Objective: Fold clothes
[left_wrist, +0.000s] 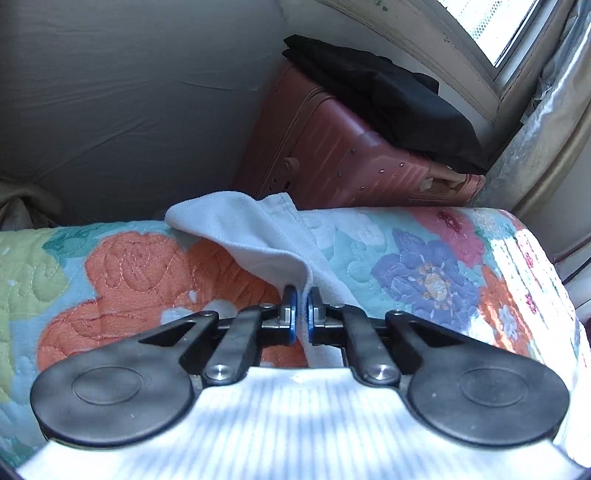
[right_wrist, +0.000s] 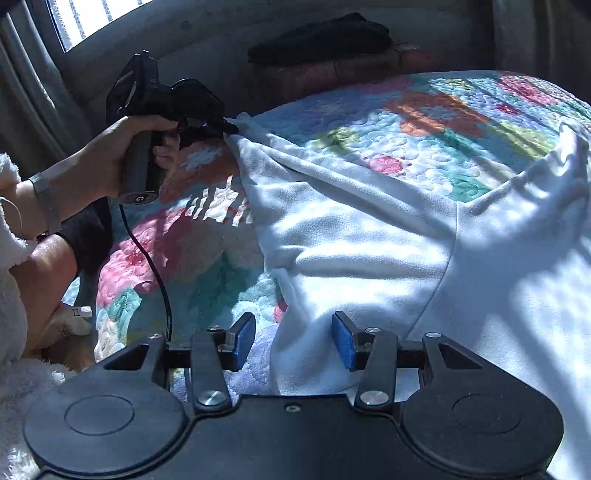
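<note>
A white fleece garment (right_wrist: pixel 369 236) lies spread on a floral quilt (right_wrist: pixel 424 110). My left gripper (left_wrist: pixel 302 295) is shut on a fold of the garment's edge (left_wrist: pixel 251 229) and lifts it off the quilt (left_wrist: pixel 129 280). In the right wrist view the left gripper (right_wrist: pixel 231 127) pinches the garment's far corner. My right gripper (right_wrist: pixel 293 339) is open, its blue pads on either side of the garment's near edge, with cloth lying between them.
A reddish suitcase (left_wrist: pixel 332 147) with dark folded cloth (left_wrist: pixel 388 99) on top stands behind the bed, under a window (left_wrist: pixel 487 26). A grey wall (left_wrist: pixel 129 92) is at the left. The person's arm (right_wrist: pixel 55 192) and a cable (right_wrist: pixel 155 273) are at the left.
</note>
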The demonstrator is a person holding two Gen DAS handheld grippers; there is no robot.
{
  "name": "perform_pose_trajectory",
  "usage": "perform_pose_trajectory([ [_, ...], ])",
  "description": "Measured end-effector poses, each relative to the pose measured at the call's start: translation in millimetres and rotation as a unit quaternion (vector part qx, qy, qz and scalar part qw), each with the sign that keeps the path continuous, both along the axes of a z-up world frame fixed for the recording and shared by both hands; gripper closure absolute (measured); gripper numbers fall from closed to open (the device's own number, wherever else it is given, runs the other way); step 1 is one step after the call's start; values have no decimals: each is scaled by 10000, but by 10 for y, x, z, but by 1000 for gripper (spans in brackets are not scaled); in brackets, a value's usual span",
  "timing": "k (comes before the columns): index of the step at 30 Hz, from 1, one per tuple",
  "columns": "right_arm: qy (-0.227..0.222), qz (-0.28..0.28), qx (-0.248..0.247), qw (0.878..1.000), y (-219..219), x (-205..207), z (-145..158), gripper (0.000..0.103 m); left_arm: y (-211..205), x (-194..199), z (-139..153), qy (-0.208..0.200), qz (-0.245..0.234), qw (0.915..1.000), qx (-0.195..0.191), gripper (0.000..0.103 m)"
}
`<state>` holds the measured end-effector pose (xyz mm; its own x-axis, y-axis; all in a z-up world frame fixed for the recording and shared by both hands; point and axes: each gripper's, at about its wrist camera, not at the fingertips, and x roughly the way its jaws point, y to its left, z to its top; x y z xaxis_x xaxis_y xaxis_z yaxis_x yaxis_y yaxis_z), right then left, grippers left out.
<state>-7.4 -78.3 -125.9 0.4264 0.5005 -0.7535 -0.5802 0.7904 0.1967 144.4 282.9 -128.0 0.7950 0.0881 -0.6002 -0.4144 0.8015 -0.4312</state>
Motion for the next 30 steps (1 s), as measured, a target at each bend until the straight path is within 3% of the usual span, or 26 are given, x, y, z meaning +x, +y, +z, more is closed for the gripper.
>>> perform_pose_trajectory([
  [3, -229, 86, -536, 9983, 133, -48, -158, 50, -40, -30, 268, -804, -136, 9963, 262, 98],
  [5, -284, 63, -447, 9986, 139, -47, -209, 48, -103, 50, 366, -938, -220, 9940, 516, 98],
  [9, -185, 189, -251, 9993, 132, -14, -234, 50, -139, 250, 206, -338, -132, 9973, 633, 98],
  [13, -22, 378, -126, 9992, 143, 3, -268, 48, 44, 314, -140, 595, 217, 9979, 130, 94],
  [15, 70, 329, 1, 9994, 130, 15, -276, 45, 53, 266, -158, 581, 261, 9979, 141, 92],
  [17, 100, 334, 77, 9994, 126, 10, -274, 41, -31, 234, -84, 663, 154, 9964, 498, 85],
  [19, 125, 319, 154, 9993, 102, -4, -245, 41, -144, 167, 4, 716, 109, 9942, 800, 60],
  [21, 198, 290, 286, 9990, 52, -12, -195, 42, -229, 20, 96, 640, 113, 9948, 780, 51],
  [23, 170, 253, 455, 9985, -81, -5, -69, 43, -348, -97, 227, 597, 65, 9955, 737, 50],
  [26, -70, -8, 489, 9988, -303, -5, 158, 43, -611, -252, 513, 556, -198, 9920, 1116, 48],
  [30, -328, -618, 751, 9947, -813, -3, 522, 40, -1202, -591, 903, 447, -900, 9747, 1996, 36],
])
